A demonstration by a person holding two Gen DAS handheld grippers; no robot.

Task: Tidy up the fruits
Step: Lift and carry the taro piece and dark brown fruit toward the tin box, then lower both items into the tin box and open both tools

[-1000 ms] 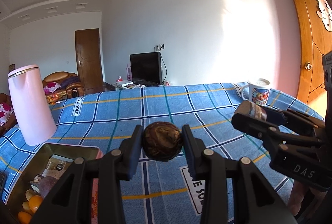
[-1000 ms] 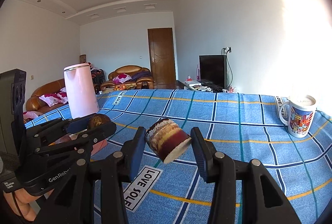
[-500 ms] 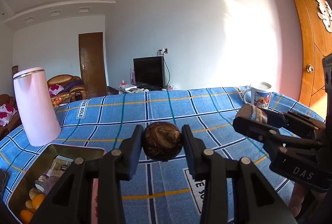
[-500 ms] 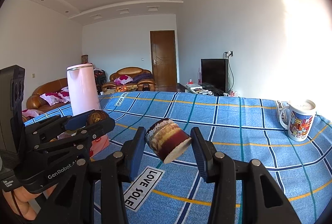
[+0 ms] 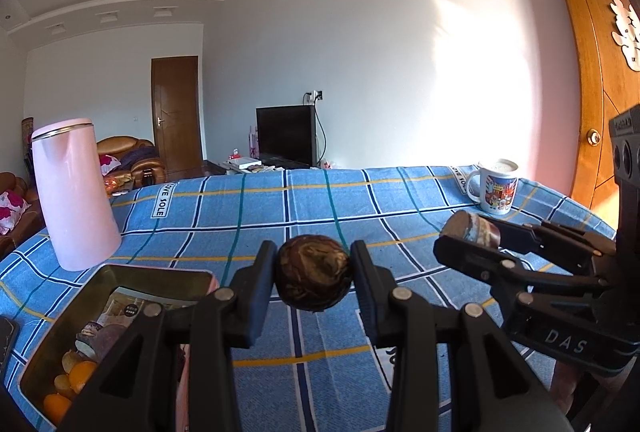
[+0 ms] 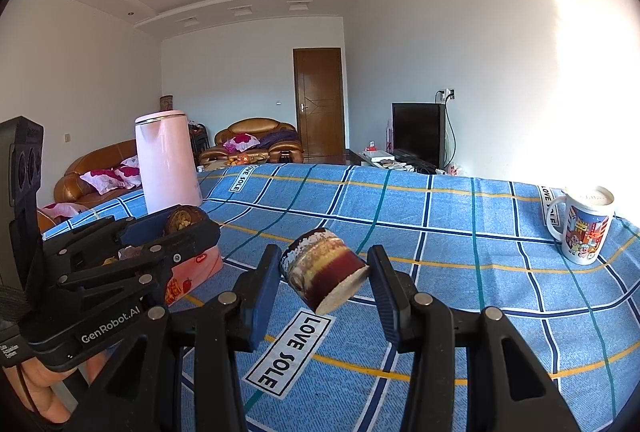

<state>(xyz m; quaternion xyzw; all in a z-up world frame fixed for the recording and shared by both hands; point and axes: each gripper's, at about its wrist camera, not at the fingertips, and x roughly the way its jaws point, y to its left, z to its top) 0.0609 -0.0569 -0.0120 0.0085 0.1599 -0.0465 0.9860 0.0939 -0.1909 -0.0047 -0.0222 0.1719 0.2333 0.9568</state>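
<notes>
My left gripper (image 5: 313, 278) is shut on a round dark brown fruit (image 5: 313, 279) and holds it above the blue checked tablecloth (image 5: 320, 204). My right gripper (image 6: 323, 274) is shut on a small tilted cup-shaped piece with brown, yellow and dark red bands (image 6: 324, 274), also held in the air. Each gripper shows in the other's view: the right one (image 5: 472, 232) at the right, the left one (image 6: 184, 220) at the left. A metal tin (image 5: 52, 348) at the lower left holds oranges (image 5: 82, 376) and other pieces.
A tall pink kettle (image 5: 74, 194) stands behind the tin. A printed mug (image 5: 496, 186) stands at the table's far right edge. A pink box (image 6: 192, 270) lies under the tin. A dark flat object (image 5: 6, 336) lies at the far left.
Both grippers have risen slightly and tilted up with their loads still held. The tin and kettle sit a little lower and farther right in the left view.
</notes>
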